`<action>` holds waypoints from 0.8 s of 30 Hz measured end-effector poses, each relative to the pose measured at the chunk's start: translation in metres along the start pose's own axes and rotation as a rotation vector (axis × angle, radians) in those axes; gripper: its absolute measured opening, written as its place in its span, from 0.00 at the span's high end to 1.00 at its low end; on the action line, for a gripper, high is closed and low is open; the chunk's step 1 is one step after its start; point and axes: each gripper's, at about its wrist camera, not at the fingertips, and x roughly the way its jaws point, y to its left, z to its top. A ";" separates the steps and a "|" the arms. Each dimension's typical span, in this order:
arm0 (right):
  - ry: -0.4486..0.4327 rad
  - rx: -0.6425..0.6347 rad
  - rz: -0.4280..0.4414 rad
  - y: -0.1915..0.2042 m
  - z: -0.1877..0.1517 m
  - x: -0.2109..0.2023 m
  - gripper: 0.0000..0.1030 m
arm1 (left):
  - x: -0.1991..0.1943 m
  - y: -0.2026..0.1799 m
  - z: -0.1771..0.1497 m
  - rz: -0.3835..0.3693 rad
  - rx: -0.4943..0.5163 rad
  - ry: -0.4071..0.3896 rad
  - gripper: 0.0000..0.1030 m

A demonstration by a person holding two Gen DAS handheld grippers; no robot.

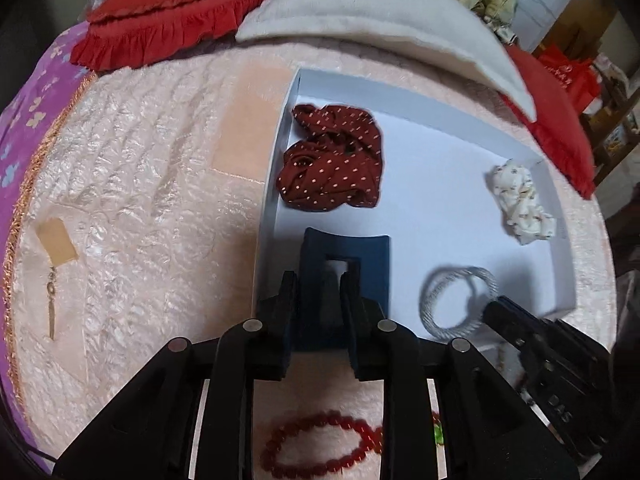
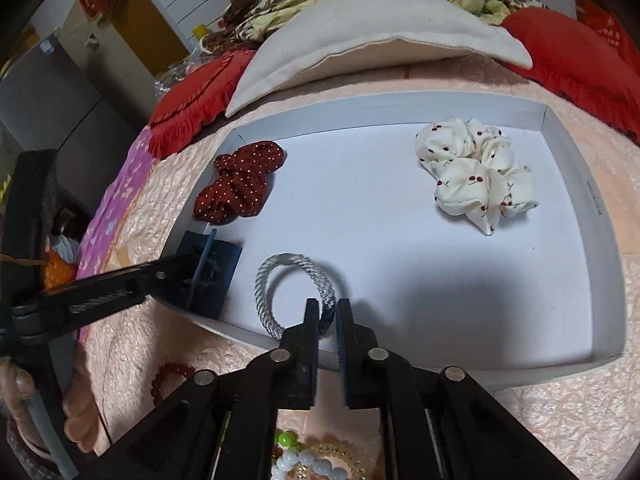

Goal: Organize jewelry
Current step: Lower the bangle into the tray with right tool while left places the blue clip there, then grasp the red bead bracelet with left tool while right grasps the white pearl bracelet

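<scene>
Left jaws: the left gripper (image 1: pixel 318 280) has its jaws around the dark blue rectangular plastic hair claw clip (image 1: pixel 344 264); whether the pads still press on it I cannot tell.
Right jaws: the right gripper (image 2: pixel 327 312) has its jaws on either side of the silver-grey braided rope bangle (image 2: pixel 296 292), at its near rim; a narrow gap shows beside the right pad, so a firm grip cannot be told.
Clip: at the near left corner of the shallow white cardboard box (image 2: pixel 600 216), over its left wall.
Bangle: lying on the box floor near the front wall, just right of the clip.
Box contents: a dark red scrunchie with pale dots (image 1: pixel 332 156) at the far left, a cream scrunchie with a cherry print (image 2: pixel 476 172) at the far right, well apart.
Bed: the box rests on a pale pink textured bedspread (image 1: pixel 152 200).
Outside the box: a red bead bracelet (image 1: pixel 320 448) lies on the bedspread below the left gripper; a gold drop earring (image 1: pixel 52 300) lies far left.
Far edge: a red frilled cushion (image 1: pixel 168 12) and a white pillow (image 1: pixel 372 4).
</scene>
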 end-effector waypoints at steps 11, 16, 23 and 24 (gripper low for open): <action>-0.140 0.003 -0.044 -0.027 -0.024 -0.083 0.61 | -0.088 0.022 -0.046 -0.030 -0.019 -0.152 0.66; -0.158 0.052 -0.084 -0.058 -0.066 -0.116 0.61 | -0.091 0.035 -0.080 0.009 -0.051 -0.140 0.65; -0.119 0.135 -0.114 -0.091 -0.116 -0.127 0.61 | -0.065 0.032 -0.114 0.012 -0.044 -0.060 0.65; -0.118 0.141 -0.108 -0.092 -0.121 -0.127 0.61 | -0.060 0.032 -0.115 0.013 -0.036 -0.051 0.65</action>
